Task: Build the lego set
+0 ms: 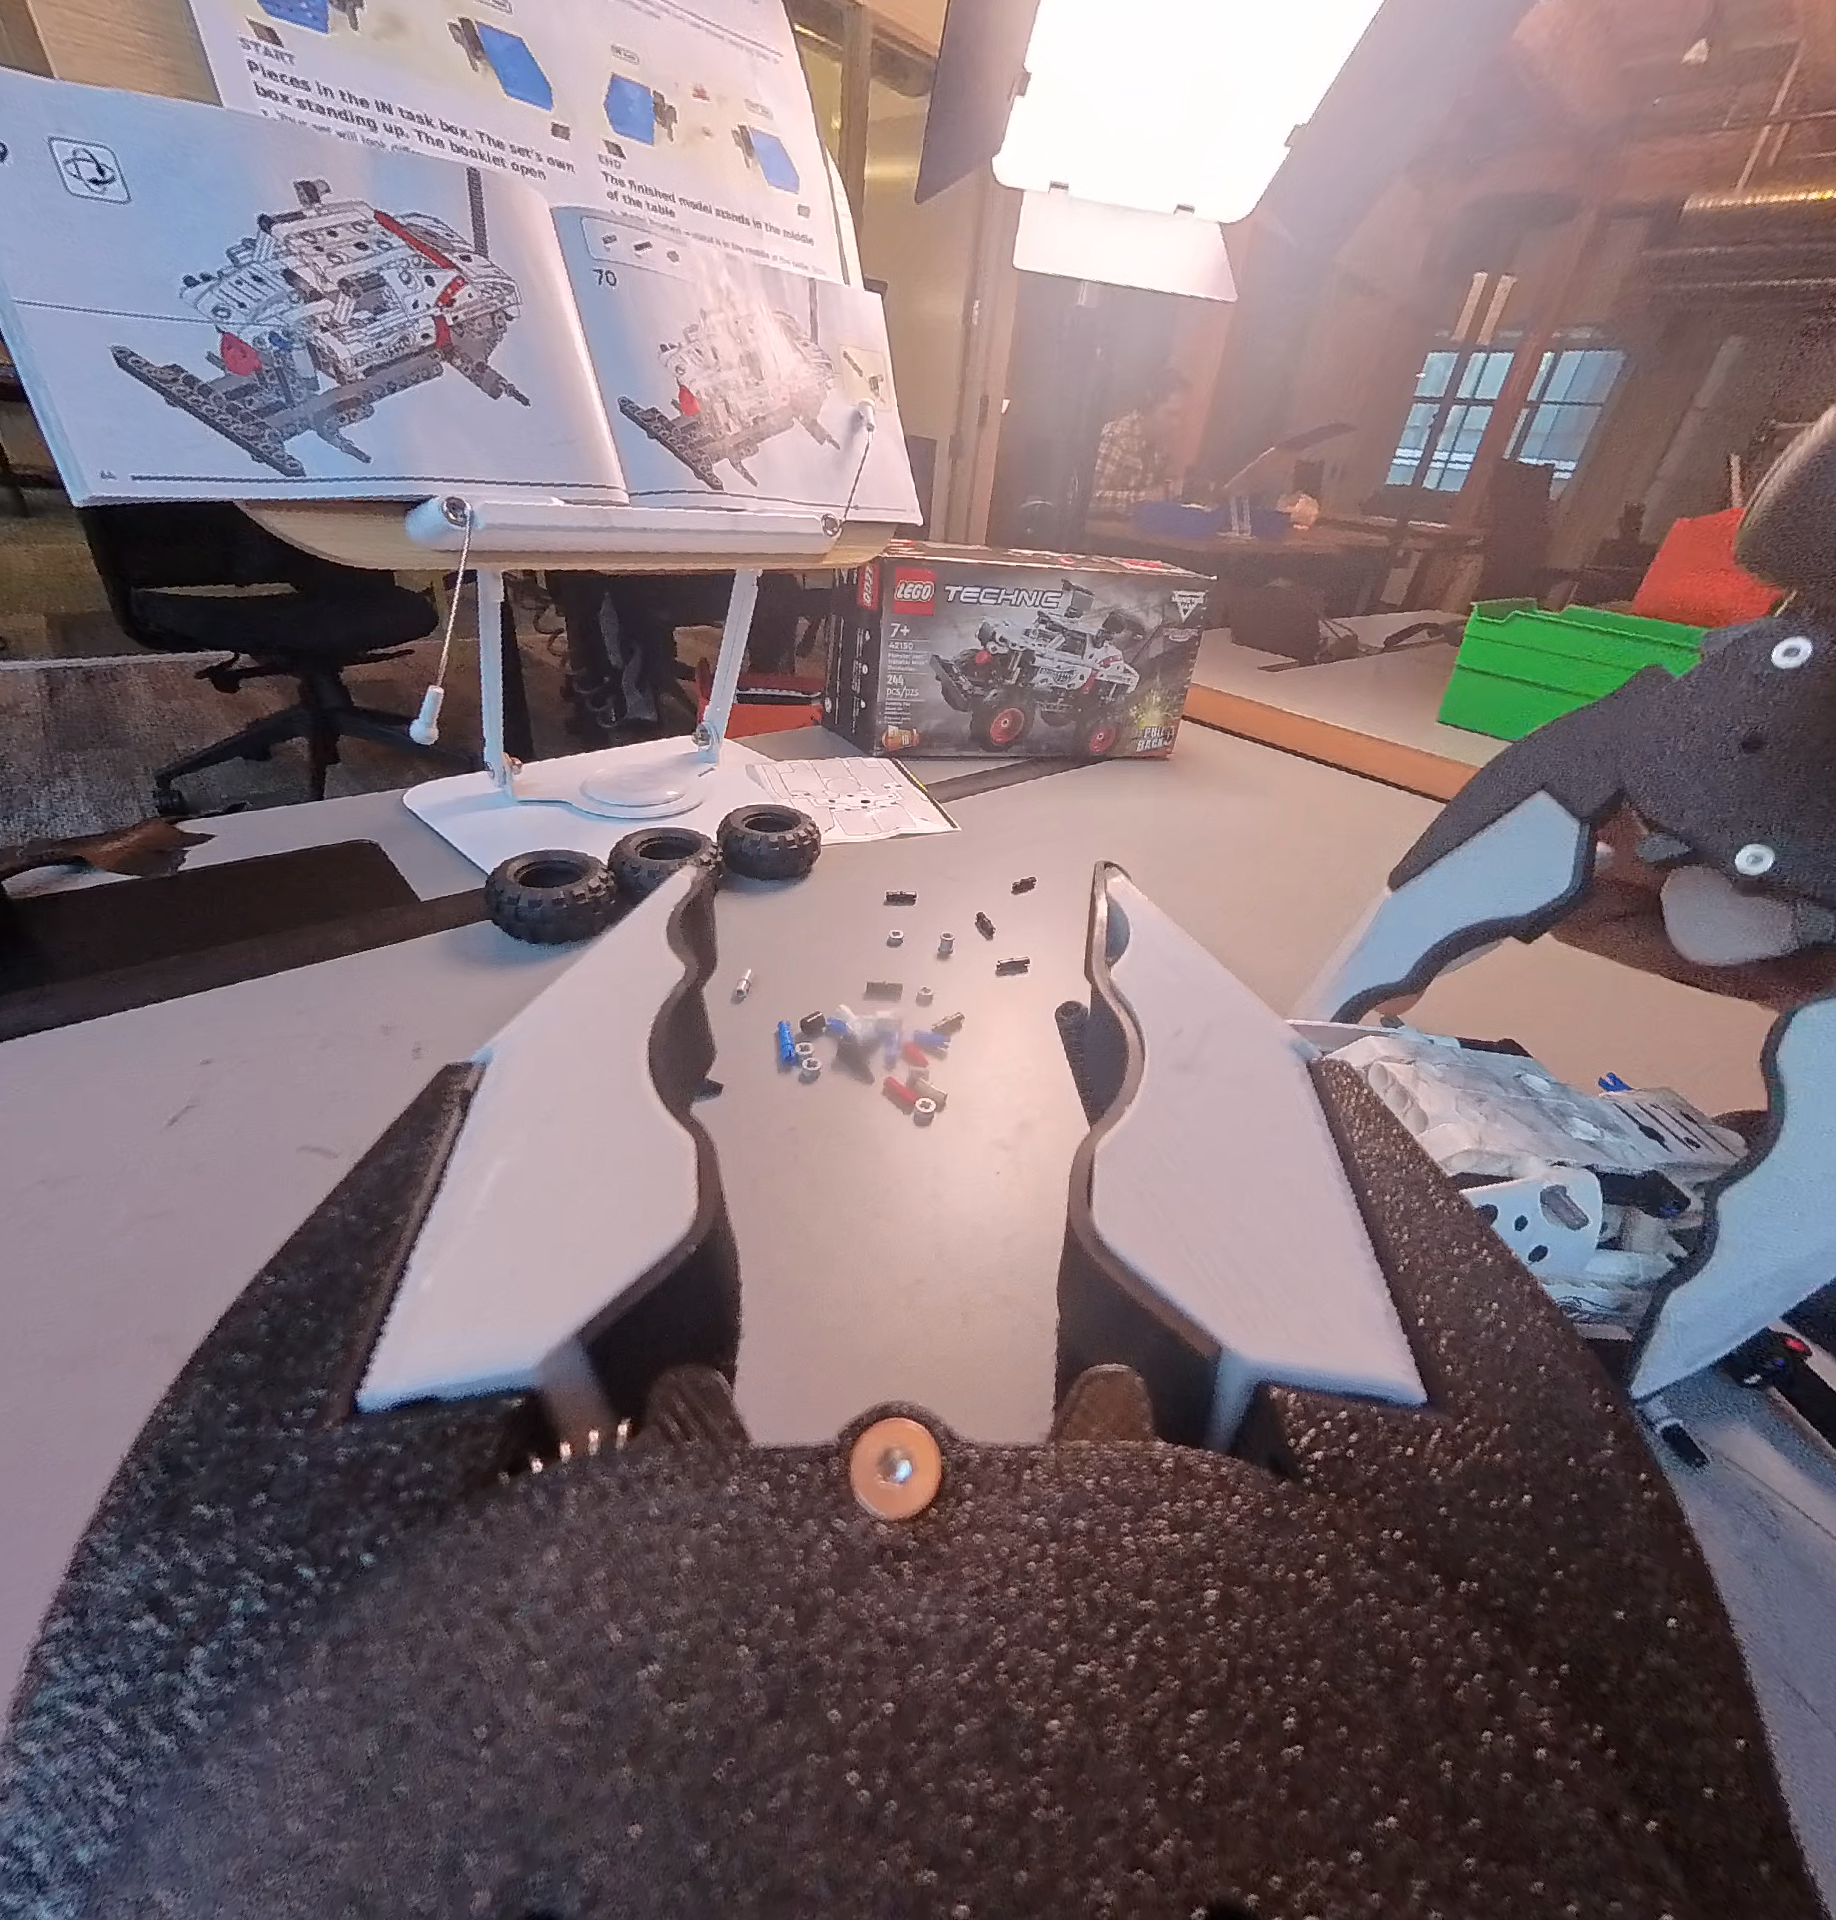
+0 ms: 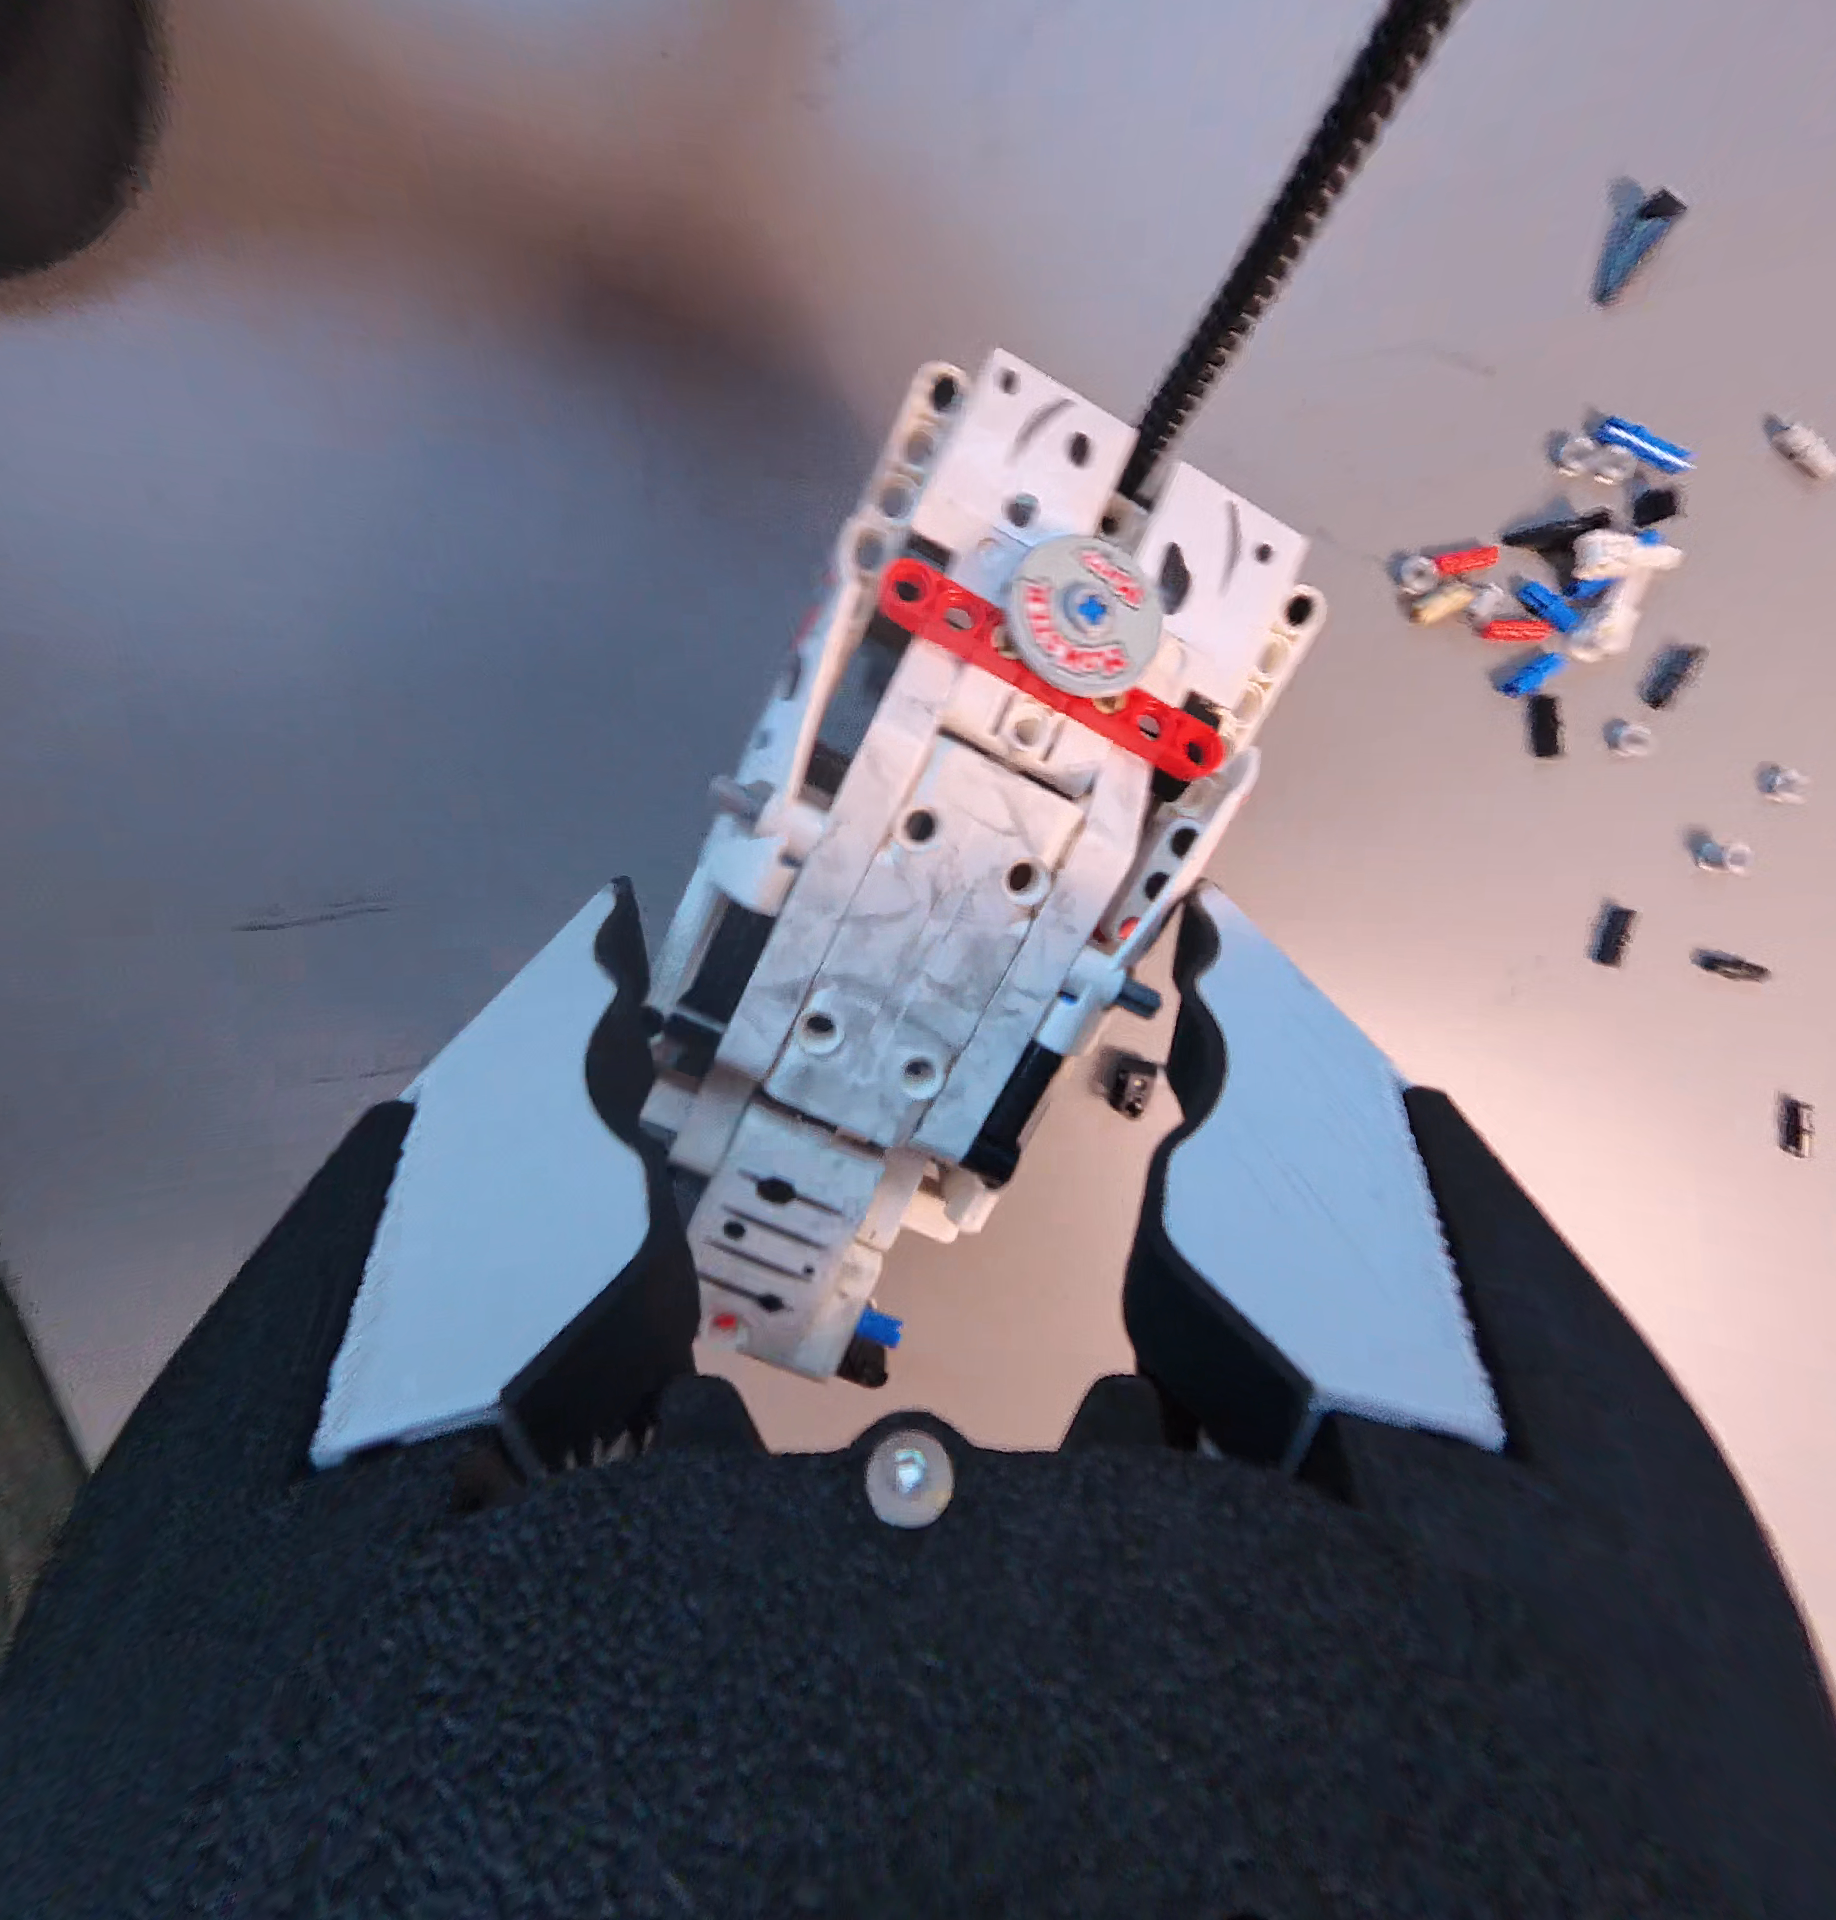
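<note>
My left gripper (image 1: pixel 901 894) is open and empty, low over the grey table (image 1: pixel 270 1143), with its tips pointing at a scatter of small pins and bushes (image 1: pixel 872 1049). Three black tyres (image 1: pixel 665 857) lie just beyond the left fingertip. My right gripper (image 2: pixel 911 904) is shut on the white truck body model (image 2: pixel 924 935), which has a red beam (image 2: pixel 1163 722), a grey disc and a long black toothed rod (image 2: pixel 1288 208). In the left wrist view the right gripper (image 1: pixel 1475 1205) holds the model (image 1: pixel 1548 1132) at the right. The small parts (image 2: pixel 1548 582) lie to the model's right.
An open instruction booklet (image 1: pixel 301 312) stands on a white stand (image 1: pixel 540 790) at the back left. The set's box (image 1: pixel 1018 655) stands behind the parts, with a sticker sheet (image 1: pixel 852 800) in front of it. Green bins (image 1: pixel 1568 665) sit on another table at the far right.
</note>
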Demonstrator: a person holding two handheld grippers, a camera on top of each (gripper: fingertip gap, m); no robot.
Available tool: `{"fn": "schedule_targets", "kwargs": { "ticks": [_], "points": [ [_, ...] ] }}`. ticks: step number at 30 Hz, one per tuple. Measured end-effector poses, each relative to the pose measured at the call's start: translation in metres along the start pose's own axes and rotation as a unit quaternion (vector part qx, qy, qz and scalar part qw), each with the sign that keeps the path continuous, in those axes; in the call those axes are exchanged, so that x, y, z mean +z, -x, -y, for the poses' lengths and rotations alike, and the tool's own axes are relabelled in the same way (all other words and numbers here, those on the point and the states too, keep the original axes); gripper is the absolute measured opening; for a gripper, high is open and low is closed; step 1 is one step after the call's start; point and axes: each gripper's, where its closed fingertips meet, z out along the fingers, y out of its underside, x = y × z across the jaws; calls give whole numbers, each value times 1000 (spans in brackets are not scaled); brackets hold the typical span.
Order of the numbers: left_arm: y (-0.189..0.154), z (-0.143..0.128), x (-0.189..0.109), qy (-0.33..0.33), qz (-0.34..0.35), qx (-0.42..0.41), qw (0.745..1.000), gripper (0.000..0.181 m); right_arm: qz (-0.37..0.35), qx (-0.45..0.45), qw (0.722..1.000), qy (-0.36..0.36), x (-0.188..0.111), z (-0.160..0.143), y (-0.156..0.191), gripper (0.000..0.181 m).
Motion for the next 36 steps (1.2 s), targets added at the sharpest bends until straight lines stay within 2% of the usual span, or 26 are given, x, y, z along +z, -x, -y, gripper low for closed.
{"fn": "schedule_targets", "kwargs": {
  "ticks": [2,5,8,13,16,19,22,26,30,32,36],
  "points": [
    [0,0,0,-1,2,4,1000,69,-31,-15,999,-14,9,7,-4,97],
    [5,2,-6,-9,15,11,1000,69,15,-55,998,-34,6,11,14,93],
    [12,9,-13,-25,27,0,999,67,49,-37,996,-58,-4,6,18,92],
    [16,8,-12,-29,25,-25,999,67,59,3,992,-111,-43,0,-2,91],
    [13,2,-9,-13,20,-18,1000,69,20,14,992,-123,-79,-7,-40,91],
    [7,-6,-5,9,11,-5,1000,71,-52,15,996,-77,-100,-36,-95,91],
    [-1,-13,-2,28,2,12,1000,73,-83,48,995,-26,-97,-80,-143,91],
    [-8,-24,2,50,-4,34,998,73,-92,92,991,20,-77,-139,-174,90],
    [-12,-33,7,65,-11,39,997,73,-89,144,985,35,-60,-183,-186,90],
    [-14,-37,9,74,-16,39,996,73,-90,155,984,2,-57,-182,-188,90],
    [-20,-46,12,92,-23,59,994,73,-105,154,982,-7,-57,-180,-190,91]
  ]
}}
